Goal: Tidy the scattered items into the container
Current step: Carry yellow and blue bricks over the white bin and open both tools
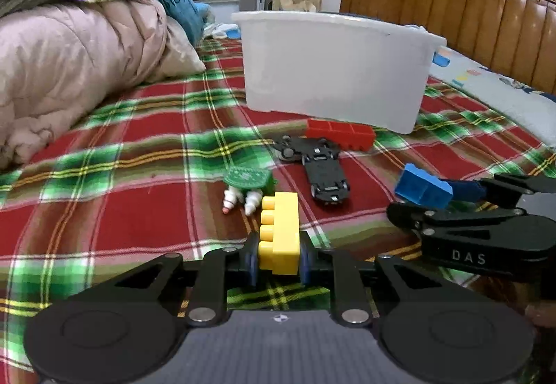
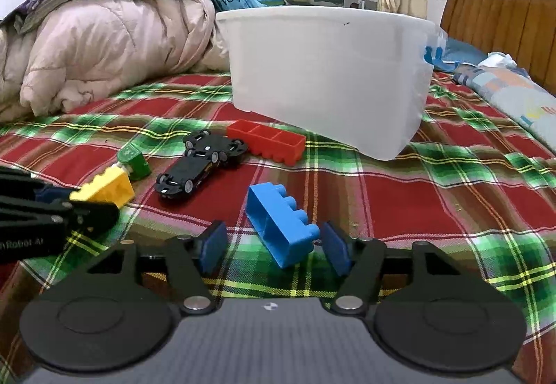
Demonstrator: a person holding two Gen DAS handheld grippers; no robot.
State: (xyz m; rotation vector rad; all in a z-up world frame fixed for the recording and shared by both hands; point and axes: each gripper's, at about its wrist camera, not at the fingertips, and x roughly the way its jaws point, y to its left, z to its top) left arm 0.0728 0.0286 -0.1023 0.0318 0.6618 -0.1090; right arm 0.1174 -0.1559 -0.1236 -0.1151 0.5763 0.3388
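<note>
My left gripper [image 1: 278,262] is shut on a yellow brick [image 1: 280,233], which also shows at the left of the right wrist view [image 2: 104,188]. My right gripper [image 2: 274,245] is open around a blue brick [image 2: 281,222] that lies on the plaid bedspread; the pads stand apart from it. The blue brick also shows in the left wrist view [image 1: 422,186]. A red brick [image 2: 267,140], two overturned black toy cars [image 2: 201,160] and a green toy [image 2: 133,161] lie in front of the white plastic container [image 2: 330,71].
A rolled pink quilt [image 2: 104,50] with floral bedding lies at the left. The wooden headboard [image 1: 451,19] and a patterned pillow [image 2: 521,96] are at the right. The plaid bedspread [image 2: 434,203] stretches to the right of the blue brick.
</note>
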